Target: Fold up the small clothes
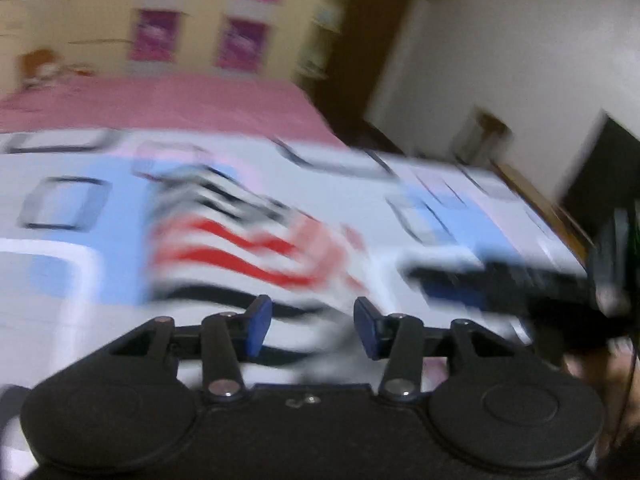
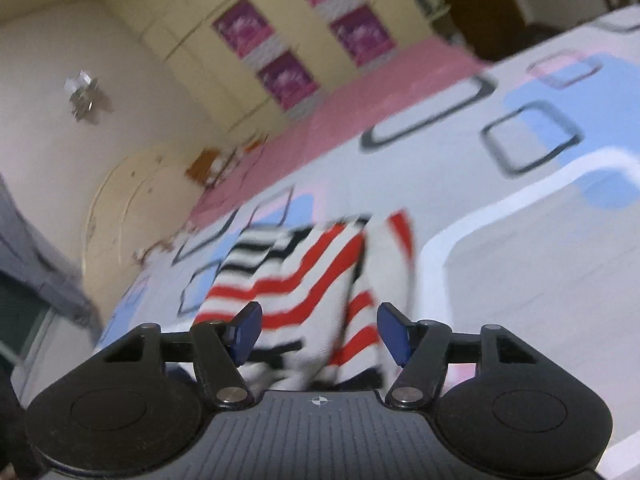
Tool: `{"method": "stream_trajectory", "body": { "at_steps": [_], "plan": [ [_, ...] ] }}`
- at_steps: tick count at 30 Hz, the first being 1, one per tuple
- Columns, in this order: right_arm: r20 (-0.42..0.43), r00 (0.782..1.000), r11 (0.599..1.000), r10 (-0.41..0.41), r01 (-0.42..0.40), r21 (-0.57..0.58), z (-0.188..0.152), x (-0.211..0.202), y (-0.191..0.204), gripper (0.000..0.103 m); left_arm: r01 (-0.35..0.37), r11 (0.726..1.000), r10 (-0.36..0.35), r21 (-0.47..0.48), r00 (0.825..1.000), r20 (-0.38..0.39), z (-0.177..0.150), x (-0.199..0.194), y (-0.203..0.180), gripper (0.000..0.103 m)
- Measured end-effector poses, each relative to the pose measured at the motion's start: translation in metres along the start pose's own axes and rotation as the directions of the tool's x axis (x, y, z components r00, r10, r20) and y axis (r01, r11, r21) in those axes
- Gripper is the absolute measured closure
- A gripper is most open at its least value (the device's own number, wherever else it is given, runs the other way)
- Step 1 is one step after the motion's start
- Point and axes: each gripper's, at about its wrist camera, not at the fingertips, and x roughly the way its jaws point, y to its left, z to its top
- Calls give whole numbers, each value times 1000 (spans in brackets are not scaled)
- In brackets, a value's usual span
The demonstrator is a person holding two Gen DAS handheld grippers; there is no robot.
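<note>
A small garment with red, black and white stripes lies on the patterned bedspread. In the left wrist view it is blurred and sits just beyond my left gripper, which is open and empty. In the right wrist view the garment lies partly bunched, with one side raised in a fold. My right gripper is open with its blue pads on either side of the garment's near edge, holding nothing. The right gripper also shows at the right of the left wrist view, blurred.
The bedspread is white with blue patches and black square outlines. A pink sheet covers the far part of the bed. A cream wardrobe with purple panels stands behind. A wooden bed edge runs at right.
</note>
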Motion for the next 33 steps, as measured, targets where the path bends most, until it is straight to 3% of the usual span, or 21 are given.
{"method": "stream_trajectory", "body": {
  "at_steps": [2, 3, 5, 9, 10, 11, 14, 17, 19, 20, 21, 24, 25, 26, 28, 31, 32, 33],
  "plan": [
    [-44, 999, 1000, 14, -13, 13, -3, 17, 3, 39, -67, 997, 67, -30, 998, 13, 9, 5, 30, 72],
    [-73, 997, 1000, 8, -7, 14, -4, 27, 6, 39, -61, 995, 61, -74, 998, 0, 11, 12, 48, 78],
    [-127, 992, 1000, -11, 13, 14, -6, 44, 5, 39, -19, 991, 13, -131, 999, -47, 10, 30, 70, 78],
    [-195, 979, 997, -60, 50, -58, -10, 75, 17, 39, 25, 988, -36, -150, 997, -72, 4, 58, 89, 75],
    [-194, 978, 994, -75, 57, -96, -11, 80, 21, 51, 22, 989, -32, -147, 997, -72, 3, 63, 89, 75],
    [-190, 977, 986, -102, 74, -147, -13, 84, 26, 71, 23, 989, -34, -143, 997, -70, 2, 63, 86, 75],
    [-160, 978, 971, -130, 93, -221, -12, 77, 34, 83, 44, 992, -51, -116, 997, -56, 3, 56, 79, 76],
    [-43, 988, 936, -147, 125, -329, -9, 40, 48, 84, 90, 994, -93, -68, 995, -46, 4, 64, 69, 77],
    [2, 985, 916, -171, 160, -368, -15, 28, 43, 84, 97, 995, -97, -11, 992, -82, 4, 78, 55, 77],
    [-17, 979, 914, -201, 182, -362, -18, 33, 34, 84, 70, 997, -64, 45, 991, -116, 3, 87, 45, 77],
    [-89, 969, 927, -231, 191, -323, -22, 47, 17, 84, 48, 993, -35, 111, 992, -121, 2, 91, 35, 77],
    [-113, 973, 951, -201, 166, -259, -21, 48, 3, 83, 33, 982, -6, 187, 990, -141, 5, 91, 28, 77],
    [-114, 973, 950, -201, 165, -265, -19, 44, 5, 80, 45, 980, -16, 192, 989, -149, 7, 89, 30, 77],
    [-111, 970, 944, -215, 177, -280, -18, 39, 8, 66, 60, 980, -31, 191, 988, -151, 10, 85, 33, 77],
    [-15, 958, 915, -286, 268, -303, -12, 23, 15, 43, 70, 981, -50, 180, 992, -113, 19, 76, 39, 77],
    [64, 956, 903, -287, 292, -315, 7, 18, 21, 45, 56, 983, -40, 174, 995, -94, 36, 85, 48, 79],
    [66, 957, 898, -284, 289, -332, 15, 26, 25, 59, 57, 983, -39, 175, 994, -103, 41, 93, 49, 79],
    [53, 958, 890, -281, 281, -359, 22, 39, 30, 67, 64, 981, -44, 181, 992, -114, 44, 101, 48, 79]
  ]
}}
